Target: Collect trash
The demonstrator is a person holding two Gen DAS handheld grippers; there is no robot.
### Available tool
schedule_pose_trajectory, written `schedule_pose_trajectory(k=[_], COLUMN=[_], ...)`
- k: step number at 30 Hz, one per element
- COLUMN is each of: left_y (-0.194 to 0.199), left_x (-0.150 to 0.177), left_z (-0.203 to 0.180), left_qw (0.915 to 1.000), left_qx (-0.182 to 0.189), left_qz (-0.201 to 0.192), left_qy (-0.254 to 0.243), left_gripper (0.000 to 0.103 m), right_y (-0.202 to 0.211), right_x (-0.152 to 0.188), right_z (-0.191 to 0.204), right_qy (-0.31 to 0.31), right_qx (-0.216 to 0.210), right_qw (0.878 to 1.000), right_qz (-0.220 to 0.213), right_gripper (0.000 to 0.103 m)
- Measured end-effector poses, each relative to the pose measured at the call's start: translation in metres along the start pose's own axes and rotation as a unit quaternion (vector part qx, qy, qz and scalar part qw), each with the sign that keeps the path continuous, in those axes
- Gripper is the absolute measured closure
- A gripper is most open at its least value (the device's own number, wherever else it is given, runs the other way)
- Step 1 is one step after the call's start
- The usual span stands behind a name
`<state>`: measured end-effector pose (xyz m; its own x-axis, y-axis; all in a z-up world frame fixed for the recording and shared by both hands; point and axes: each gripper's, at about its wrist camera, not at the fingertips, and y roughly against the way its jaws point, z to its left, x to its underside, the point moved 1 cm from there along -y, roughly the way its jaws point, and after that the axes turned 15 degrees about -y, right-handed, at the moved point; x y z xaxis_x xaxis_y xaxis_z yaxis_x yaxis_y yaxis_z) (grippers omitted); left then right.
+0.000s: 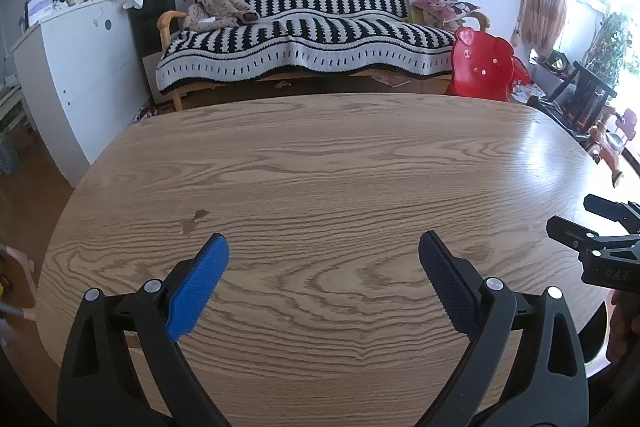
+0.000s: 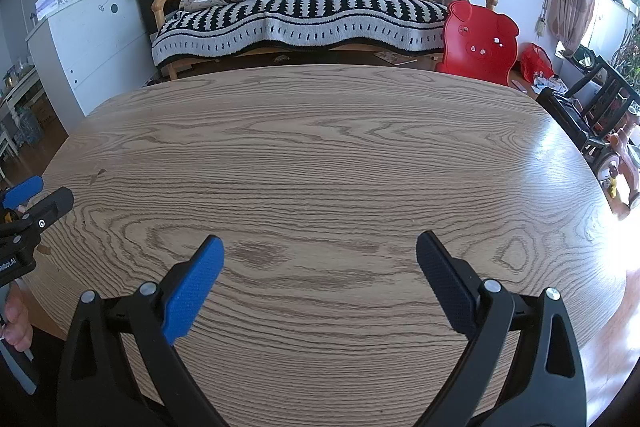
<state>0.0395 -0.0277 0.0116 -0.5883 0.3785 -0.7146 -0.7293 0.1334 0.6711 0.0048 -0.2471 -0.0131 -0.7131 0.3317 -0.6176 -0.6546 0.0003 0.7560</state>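
No trash shows on the wooden table (image 1: 320, 155) in either view. My left gripper (image 1: 324, 247) hovers over the table's near edge, open, with nothing between its blue-padded fingers. My right gripper (image 2: 320, 247) hangs the same way over the near edge, open and empty. The right gripper's black frame (image 1: 600, 243) shows at the right border of the left wrist view. The left gripper's frame and one blue pad (image 2: 24, 203) show at the left border of the right wrist view. A small dark stain (image 1: 194, 221) marks the tabletop.
Beyond the table stands a sofa (image 1: 312, 39) under a black-and-white striped blanket, with clothes and a cushion on it. A red pig-shaped chair (image 1: 480, 63) stands to its right. A white cabinet (image 1: 76, 67) is at the left; dark furniture and toys (image 2: 600, 123) at the right.
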Motion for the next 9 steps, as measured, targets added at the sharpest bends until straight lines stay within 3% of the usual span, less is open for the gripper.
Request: schedule_pose_trajectory(k=[9], left_y=[-0.0026], left_x=[0.0001], left_z=[0.0005], left_qw=[0.9998], left_qx=[-0.001], left_qz=[0.018], left_qy=[0.004], left_gripper=[0.010], right_y=[0.0002], right_x=[-0.0002], right_z=[-0.0008], right_qy=[0.000], right_qx=[0.000], right_qw=[1.000], right_qz=[0.000], right_gripper=[0.010])
